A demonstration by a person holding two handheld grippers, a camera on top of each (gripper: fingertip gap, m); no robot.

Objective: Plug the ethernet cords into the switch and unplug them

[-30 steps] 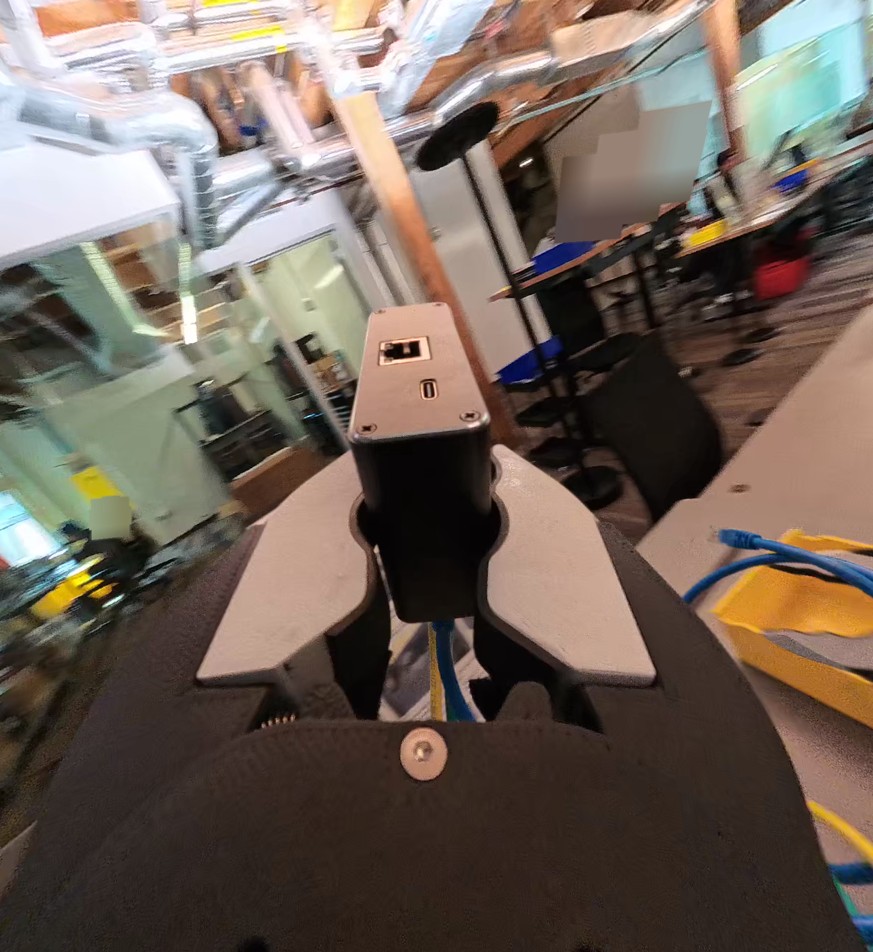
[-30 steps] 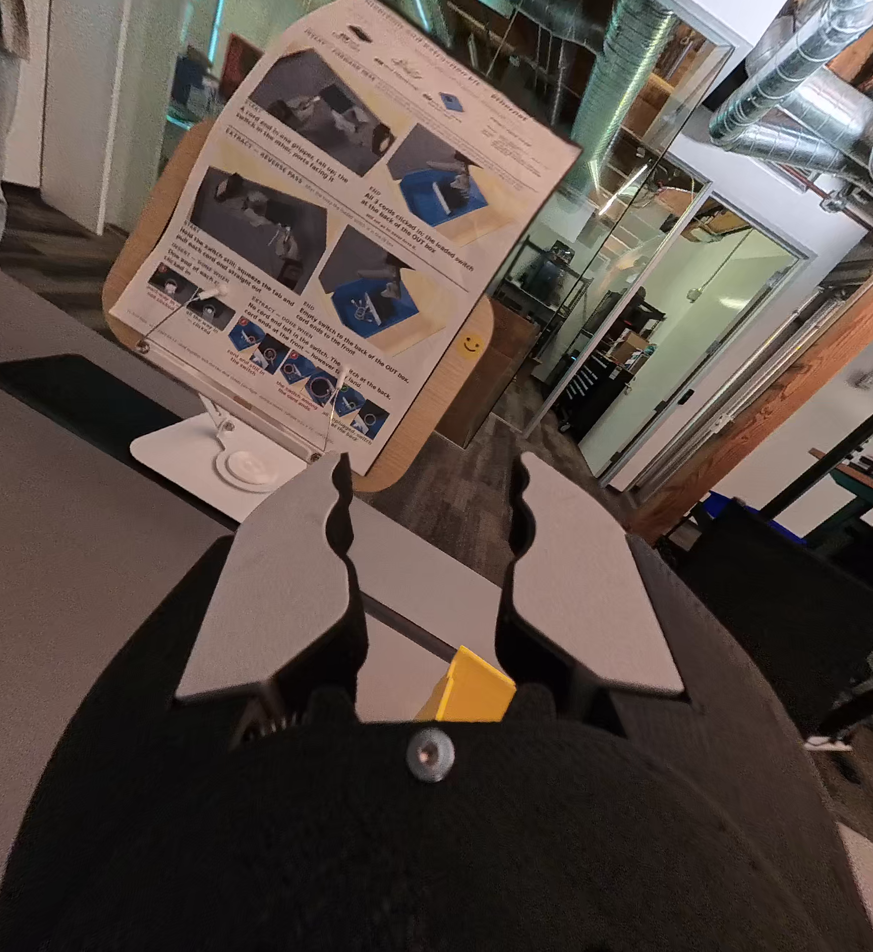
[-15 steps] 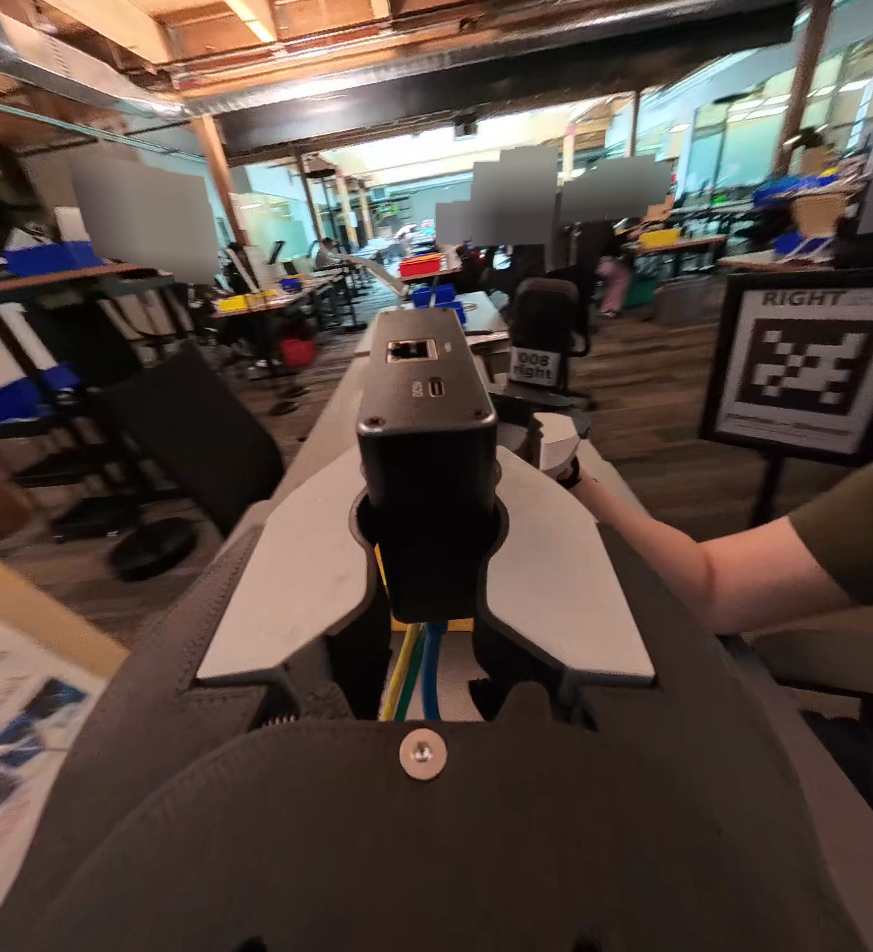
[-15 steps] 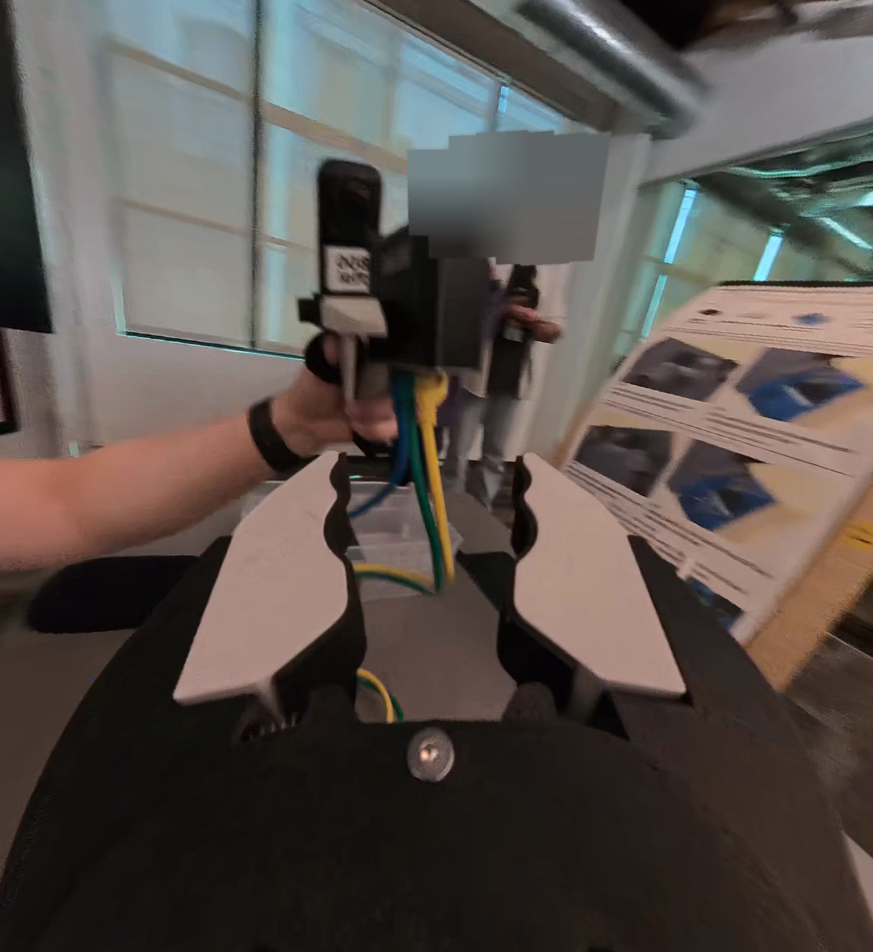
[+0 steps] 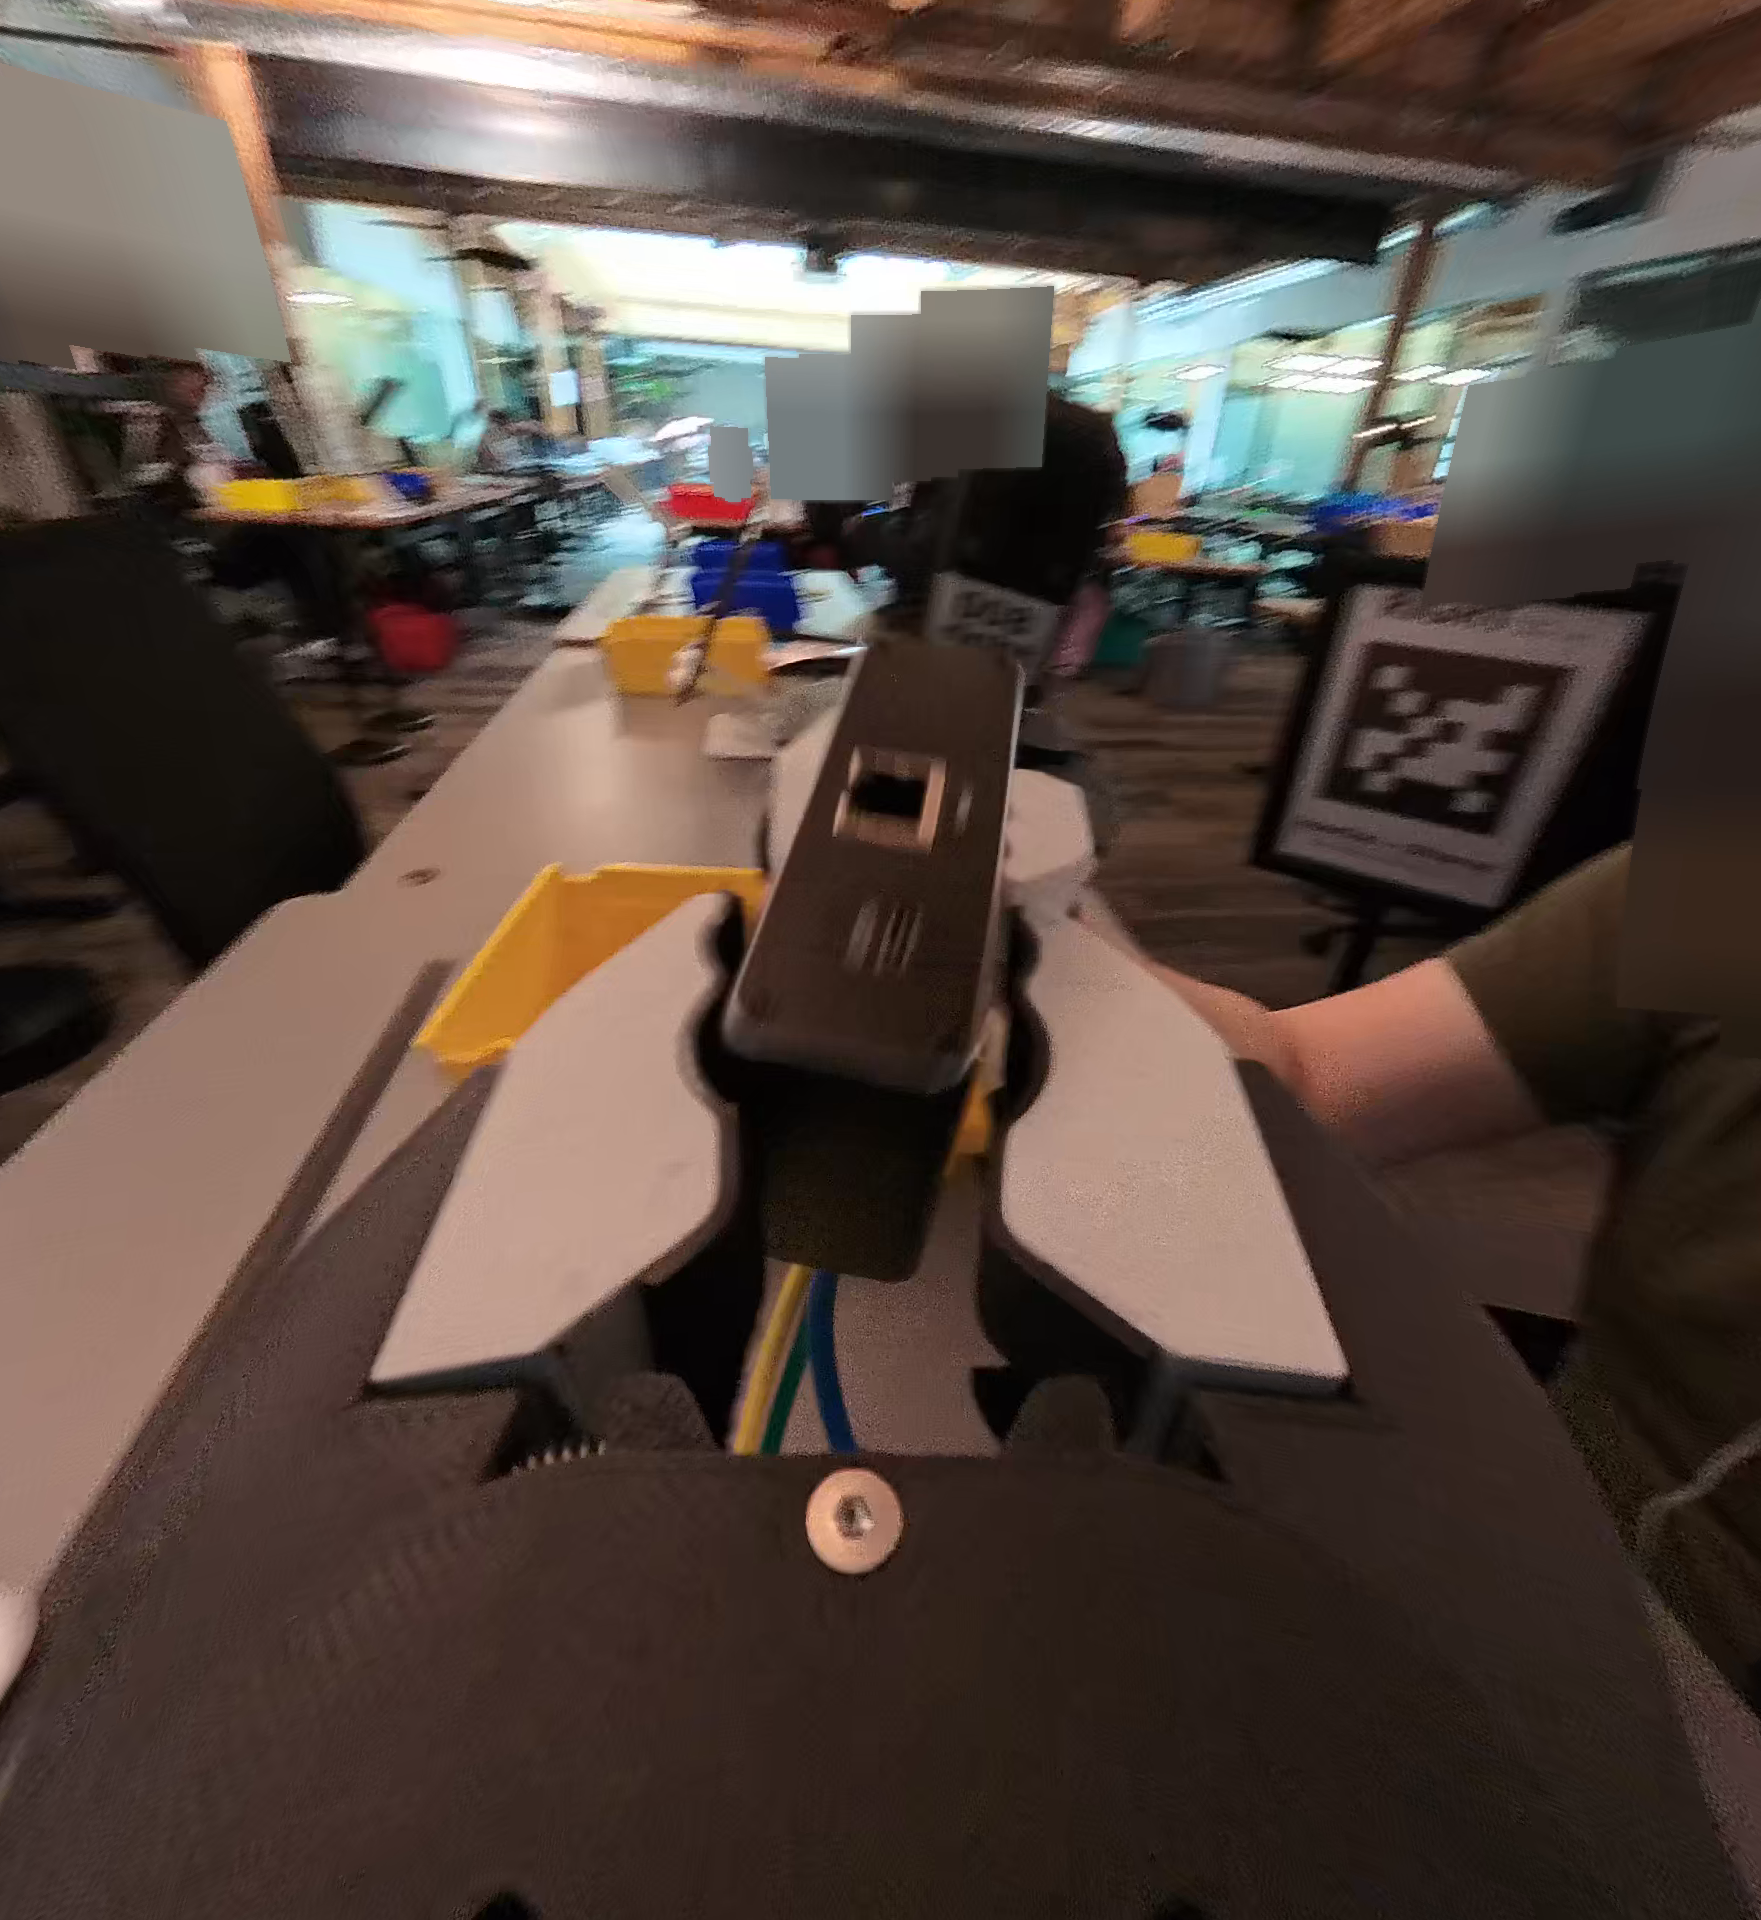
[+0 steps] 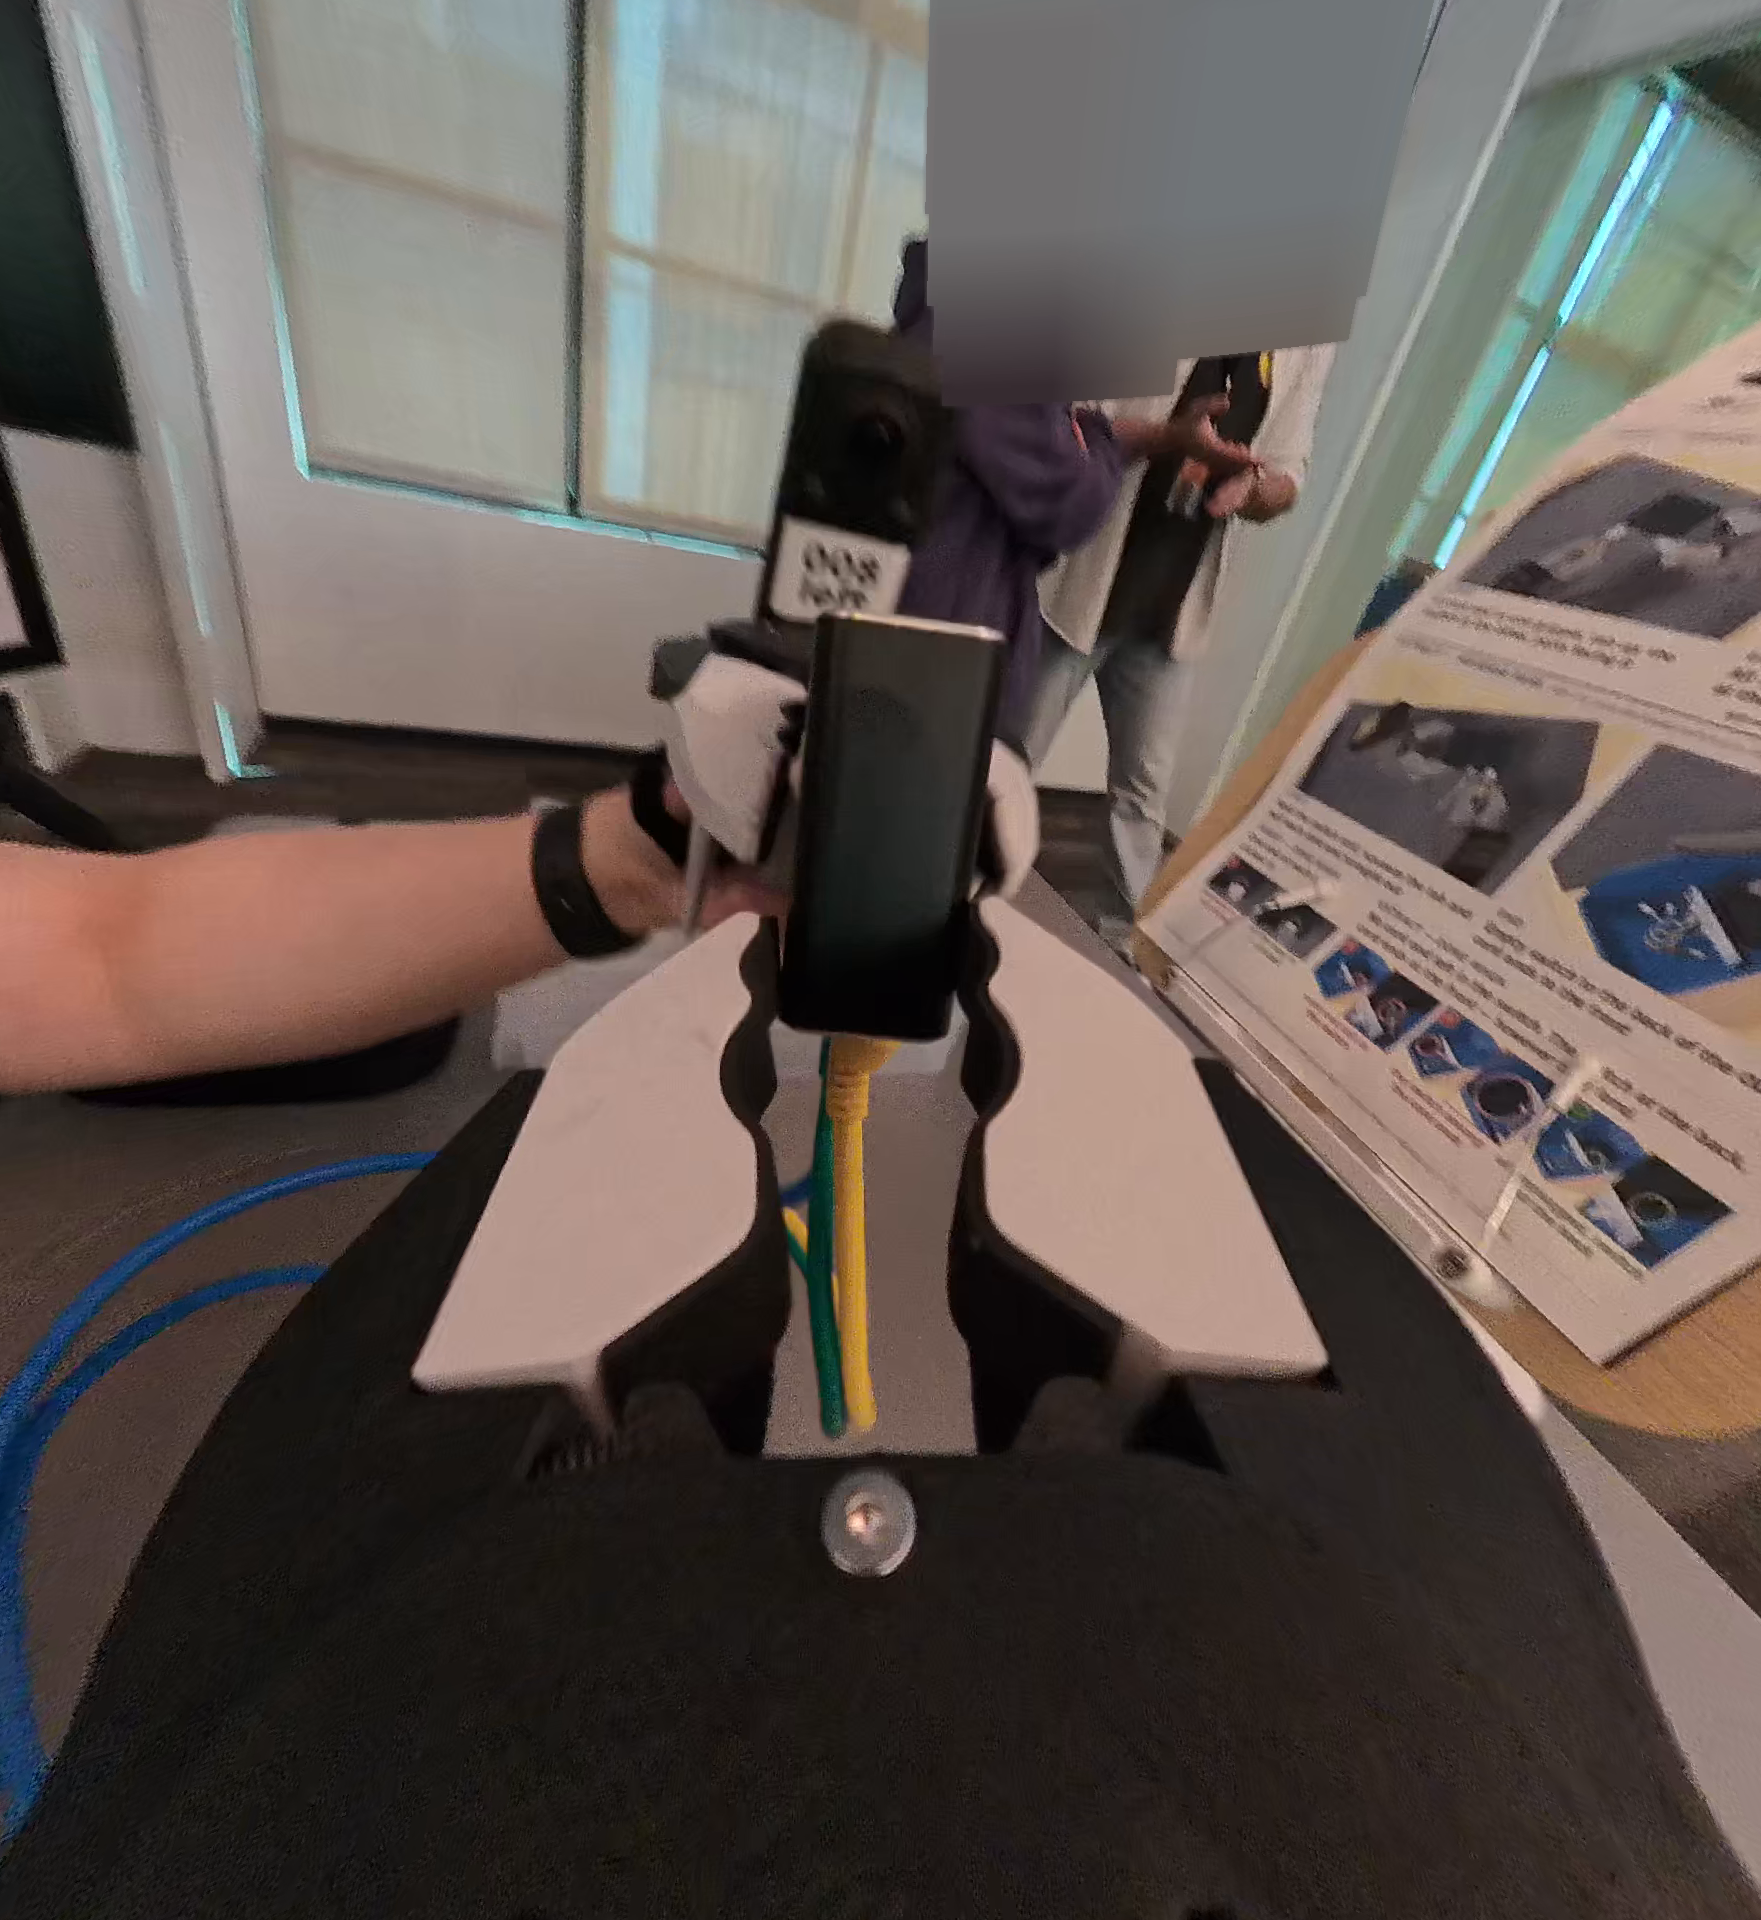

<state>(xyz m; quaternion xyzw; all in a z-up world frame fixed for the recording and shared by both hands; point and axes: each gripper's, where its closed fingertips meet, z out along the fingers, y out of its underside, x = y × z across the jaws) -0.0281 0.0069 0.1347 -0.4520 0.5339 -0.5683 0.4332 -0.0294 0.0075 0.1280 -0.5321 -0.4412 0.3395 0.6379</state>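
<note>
Left tool [image 5: 860, 997] grips the black switch [image 5: 881, 894] above the counter [image 5: 585, 790], its long axis upright, cords [image 6: 840, 1226] hanging below. Right tool [image 6: 871, 977] apparently closes on its lower end.

Switch [image 6: 886, 831] fills right claw's [image 6: 868, 997] gap, apparently.

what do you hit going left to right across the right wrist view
blue cable → person's forearm → black switch → instruction sheet
</note>
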